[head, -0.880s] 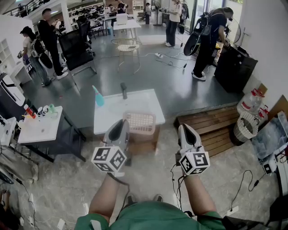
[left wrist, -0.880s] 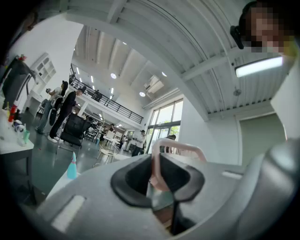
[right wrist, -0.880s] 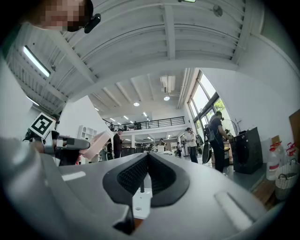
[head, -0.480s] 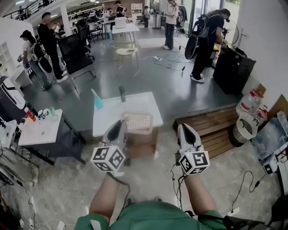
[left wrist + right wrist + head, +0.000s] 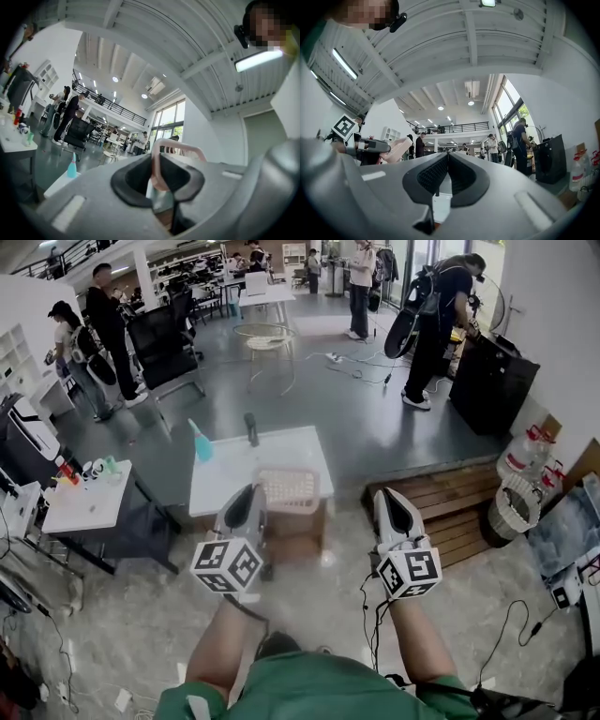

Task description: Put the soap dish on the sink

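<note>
The left gripper [image 5: 249, 499] is clamped on the rim of the pink lattice soap dish [image 5: 291, 491] and holds it at the near edge of the white sink [image 5: 225, 479]. The right gripper [image 5: 390, 500] has its jaws pressed together, empty. A blue bottle [image 5: 202, 442] stands beside the dark faucet [image 5: 251, 428] on the sink's far side

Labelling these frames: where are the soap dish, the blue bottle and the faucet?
soap dish [image 5: 291, 491], head view, on its latticed floor.
blue bottle [image 5: 204, 450], head view, on its body.
faucet [image 5: 251, 430], head view, on its upright stem.
</note>
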{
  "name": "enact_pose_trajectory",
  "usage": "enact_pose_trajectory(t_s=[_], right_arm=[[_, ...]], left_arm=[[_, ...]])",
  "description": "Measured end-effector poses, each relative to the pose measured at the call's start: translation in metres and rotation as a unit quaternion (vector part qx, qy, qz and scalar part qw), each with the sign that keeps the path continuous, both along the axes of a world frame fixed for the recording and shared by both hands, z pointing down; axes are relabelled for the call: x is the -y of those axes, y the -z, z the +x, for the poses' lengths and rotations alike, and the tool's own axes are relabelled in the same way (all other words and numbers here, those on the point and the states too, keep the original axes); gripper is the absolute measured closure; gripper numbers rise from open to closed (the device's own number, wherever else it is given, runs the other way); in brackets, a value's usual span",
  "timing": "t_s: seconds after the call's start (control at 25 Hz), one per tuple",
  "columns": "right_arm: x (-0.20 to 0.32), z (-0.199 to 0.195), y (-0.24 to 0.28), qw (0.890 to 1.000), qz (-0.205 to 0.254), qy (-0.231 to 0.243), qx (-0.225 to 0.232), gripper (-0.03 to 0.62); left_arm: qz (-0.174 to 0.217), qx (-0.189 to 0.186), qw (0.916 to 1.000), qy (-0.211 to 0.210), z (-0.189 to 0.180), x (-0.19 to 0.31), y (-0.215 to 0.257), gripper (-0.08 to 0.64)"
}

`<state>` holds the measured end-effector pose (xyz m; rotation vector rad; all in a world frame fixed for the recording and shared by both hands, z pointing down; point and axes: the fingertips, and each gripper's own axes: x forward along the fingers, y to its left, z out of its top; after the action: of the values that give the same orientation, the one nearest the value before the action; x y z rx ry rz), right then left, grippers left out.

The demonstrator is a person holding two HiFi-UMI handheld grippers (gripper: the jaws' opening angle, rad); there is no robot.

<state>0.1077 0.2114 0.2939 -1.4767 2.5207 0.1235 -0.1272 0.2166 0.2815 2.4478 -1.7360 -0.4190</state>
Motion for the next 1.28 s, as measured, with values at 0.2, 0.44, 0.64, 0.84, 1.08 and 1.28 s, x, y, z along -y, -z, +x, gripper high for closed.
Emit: enact_pose_trajectory(t_s=[0.2,0.44,0.64,0.84,1.08,1.28], right_arm=[[0.017,0.007,-0.008,1.0,0.001,0.006,-0.001,0.591],[0.055,0.001,-0.017,1.0,-0.002,0.0,-0.015,0.591],[0.082,-0.008,-0.015,1.0,-0.011,0.003,-0.026,0.59],[0.096,-0.005,-0.019,1.0,-0.013,0.0,-0.02,0.59],[0.114,0.007,-0.028,1.0,-0.022,-0.009,-0.016,0.591],[0.152,0.004,-0.032,1.0,-0.021,-0.017,-0.016,0.591]], left_arm=[[-0.001,-0.002,1.0,0.007,0.003,0.017,-0.004,0.509],[0.002,-0.012,0.9999,0.003,-0.005,0.059,-0.014,0.509],[-0.005,-0.014,0.9999,0.0,-0.01,0.089,-0.018,0.509],[-0.011,-0.012,0.9999,0.001,-0.01,0.103,-0.021,0.509],[-0.021,-0.01,0.9997,-0.002,-0.001,0.124,-0.03,0.509],[-0.022,-0.011,0.9997,-0.009,-0.005,0.164,-0.034,0.509]])
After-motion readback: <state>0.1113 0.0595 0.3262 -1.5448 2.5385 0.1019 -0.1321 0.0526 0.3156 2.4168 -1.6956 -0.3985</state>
